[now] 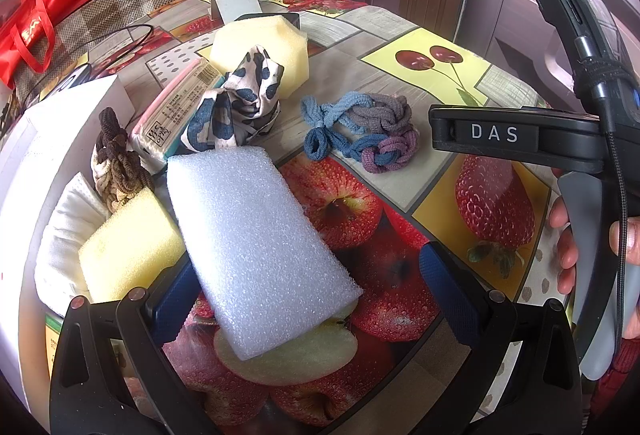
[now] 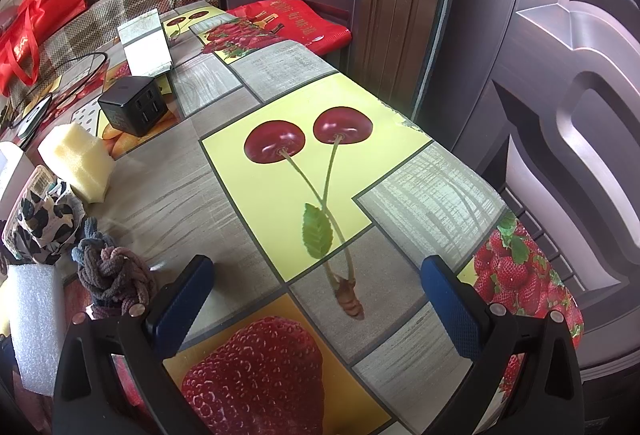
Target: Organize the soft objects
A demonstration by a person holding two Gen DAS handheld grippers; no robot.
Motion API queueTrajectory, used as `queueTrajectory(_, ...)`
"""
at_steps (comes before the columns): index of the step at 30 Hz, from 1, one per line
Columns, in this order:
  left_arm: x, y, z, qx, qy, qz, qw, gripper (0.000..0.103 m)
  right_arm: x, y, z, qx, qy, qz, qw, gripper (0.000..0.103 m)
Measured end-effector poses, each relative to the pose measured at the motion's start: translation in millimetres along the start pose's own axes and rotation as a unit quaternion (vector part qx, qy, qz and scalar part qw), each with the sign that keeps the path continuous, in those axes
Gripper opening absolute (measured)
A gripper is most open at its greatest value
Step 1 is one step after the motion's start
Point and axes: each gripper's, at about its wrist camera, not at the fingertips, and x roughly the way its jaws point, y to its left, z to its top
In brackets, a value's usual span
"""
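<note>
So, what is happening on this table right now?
A person holds two grippers over a fruit-print tablecloth with soft things on it. The left gripper is open around a white foam block, not clamping it. The right gripper is open and empty. Yellow sponges and knotted hair ties lie nearby.

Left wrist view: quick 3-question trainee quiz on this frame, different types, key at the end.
1. True or false: the left tongs are shut on the white foam block.
2. The leopard-print cloth sits directly in front of the: A) black charger cube B) yellow sponge C) red bag
3. Fill in: the braided hair ties rest on the ____.

Key: 1 false, the tongs are open with the block lying between them; 2 B, the yellow sponge; 3 table.
</note>
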Motion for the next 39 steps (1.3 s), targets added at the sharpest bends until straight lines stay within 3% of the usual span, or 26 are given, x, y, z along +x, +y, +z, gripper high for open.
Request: queueTrajectory(39, 3.3, -5.8, 0.3, -0.002, 0.000, -0.003, 1.0000, 0.102, -0.4, 0.5, 0.1, -0.004, 0.000, 0.010, 1.000, 0.103)
